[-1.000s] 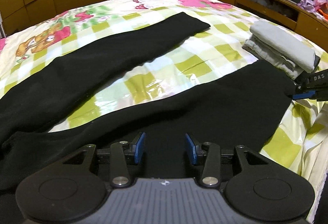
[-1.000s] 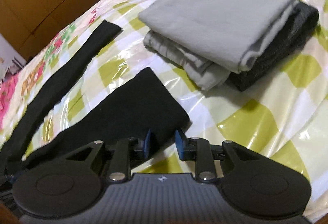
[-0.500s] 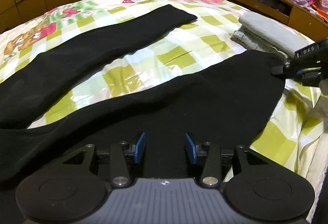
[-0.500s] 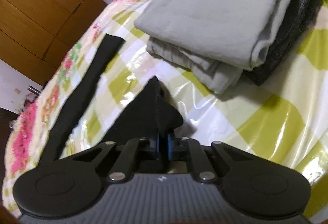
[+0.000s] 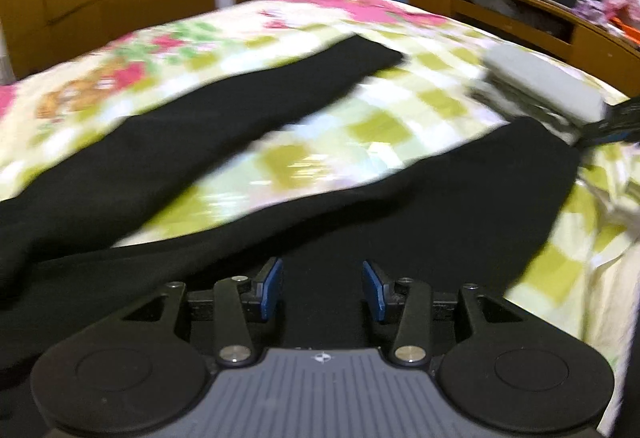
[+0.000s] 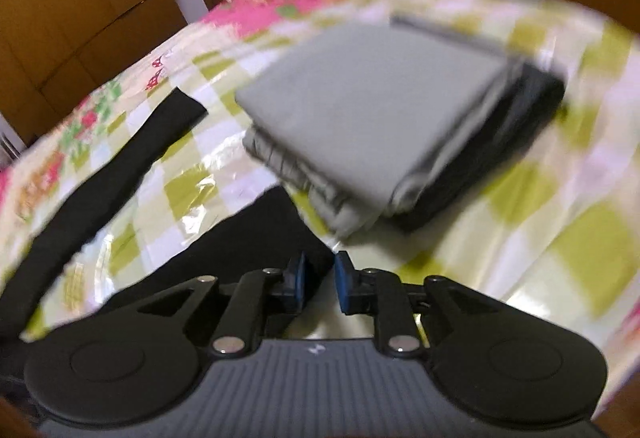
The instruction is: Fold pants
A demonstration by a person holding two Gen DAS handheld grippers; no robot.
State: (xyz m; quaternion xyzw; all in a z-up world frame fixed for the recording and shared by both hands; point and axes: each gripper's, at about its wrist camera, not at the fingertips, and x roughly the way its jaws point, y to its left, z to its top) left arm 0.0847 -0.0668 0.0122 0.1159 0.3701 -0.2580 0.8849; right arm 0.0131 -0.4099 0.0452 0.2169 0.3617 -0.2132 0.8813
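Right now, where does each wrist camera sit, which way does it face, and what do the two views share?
Left wrist: low over the pants, facing up the bed toward the wardrobe; its own open fingers show, and the right gripper at the right edge.
Right wrist: at the near leg's cuff, facing the folded stack; its fingers stand slightly apart.
Shared: pants, stack, bed.

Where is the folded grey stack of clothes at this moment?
The folded grey stack lies on the checked bedspread, right of the black pants, just beyond the near leg's cuff; in the left wrist view it sits at far right.
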